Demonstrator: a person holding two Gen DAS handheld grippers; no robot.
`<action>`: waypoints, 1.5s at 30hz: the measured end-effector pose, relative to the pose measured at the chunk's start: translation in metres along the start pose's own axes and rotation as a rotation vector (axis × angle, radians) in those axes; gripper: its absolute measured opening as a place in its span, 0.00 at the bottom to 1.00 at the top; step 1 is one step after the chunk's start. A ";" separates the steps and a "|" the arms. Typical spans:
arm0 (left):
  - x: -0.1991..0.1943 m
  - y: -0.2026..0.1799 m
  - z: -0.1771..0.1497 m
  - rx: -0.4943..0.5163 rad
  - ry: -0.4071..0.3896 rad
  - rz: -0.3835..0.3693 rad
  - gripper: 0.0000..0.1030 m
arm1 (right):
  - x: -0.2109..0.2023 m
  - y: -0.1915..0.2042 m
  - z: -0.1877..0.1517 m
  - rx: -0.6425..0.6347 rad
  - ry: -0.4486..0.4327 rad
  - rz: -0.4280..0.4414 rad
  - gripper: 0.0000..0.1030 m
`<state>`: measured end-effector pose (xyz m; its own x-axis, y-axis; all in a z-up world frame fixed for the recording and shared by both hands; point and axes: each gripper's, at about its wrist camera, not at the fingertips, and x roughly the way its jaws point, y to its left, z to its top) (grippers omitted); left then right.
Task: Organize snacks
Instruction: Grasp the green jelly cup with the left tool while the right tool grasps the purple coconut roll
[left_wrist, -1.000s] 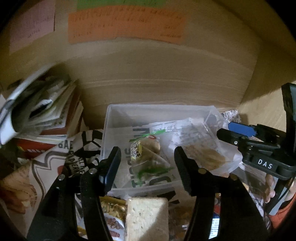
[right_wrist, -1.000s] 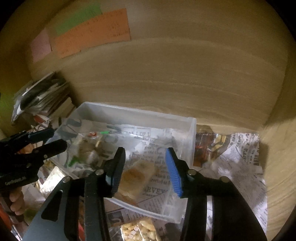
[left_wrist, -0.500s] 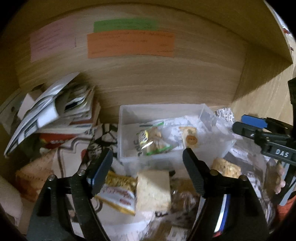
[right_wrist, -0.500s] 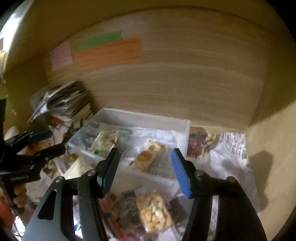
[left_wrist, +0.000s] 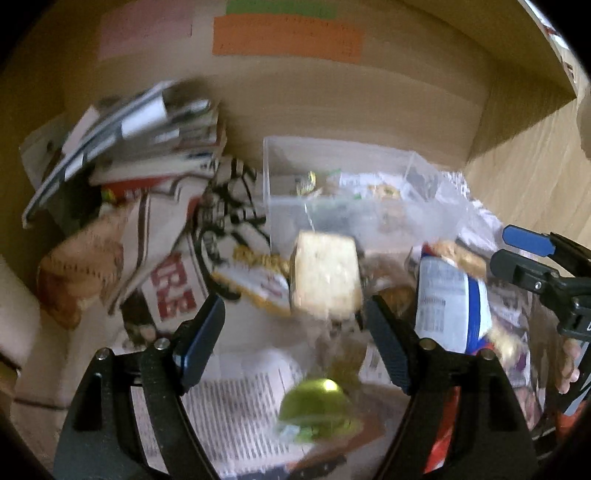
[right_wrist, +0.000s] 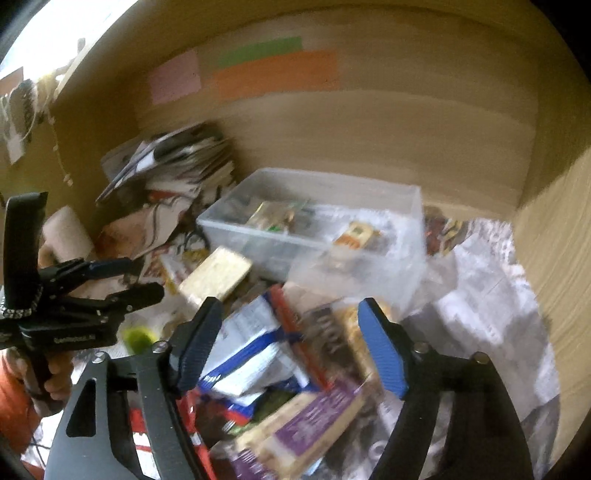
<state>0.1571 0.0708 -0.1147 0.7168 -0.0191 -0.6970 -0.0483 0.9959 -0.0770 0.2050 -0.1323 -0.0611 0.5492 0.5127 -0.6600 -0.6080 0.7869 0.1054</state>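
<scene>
Your left claw (left_wrist: 293, 325) is open and empty. Your right claw (right_wrist: 290, 341), just widened, holds nothing above the snack packets (right_wrist: 255, 354). The clear plastic bin (right_wrist: 369, 266) sits behind.

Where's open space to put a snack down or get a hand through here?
The clear bin has bare floor at its right end, past the orange-labelled packet. The newspaper right of the bin, toward the side wall, is also free. In front of the bin the snack pile is crowded; left is blocked by magazines.
</scene>
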 end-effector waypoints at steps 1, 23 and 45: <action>0.001 0.001 -0.003 -0.005 0.008 0.000 0.76 | 0.000 0.001 -0.004 -0.002 0.006 0.000 0.72; 0.008 -0.001 -0.062 -0.018 0.076 -0.009 0.76 | 0.004 -0.038 -0.070 0.146 0.151 -0.031 0.55; -0.030 0.004 -0.029 -0.011 -0.046 0.003 0.22 | -0.025 -0.051 -0.067 0.159 0.056 -0.079 0.40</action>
<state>0.1155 0.0733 -0.1145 0.7480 -0.0114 -0.6636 -0.0584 0.9948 -0.0829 0.1844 -0.2083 -0.0998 0.5563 0.4307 -0.7106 -0.4632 0.8707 0.1650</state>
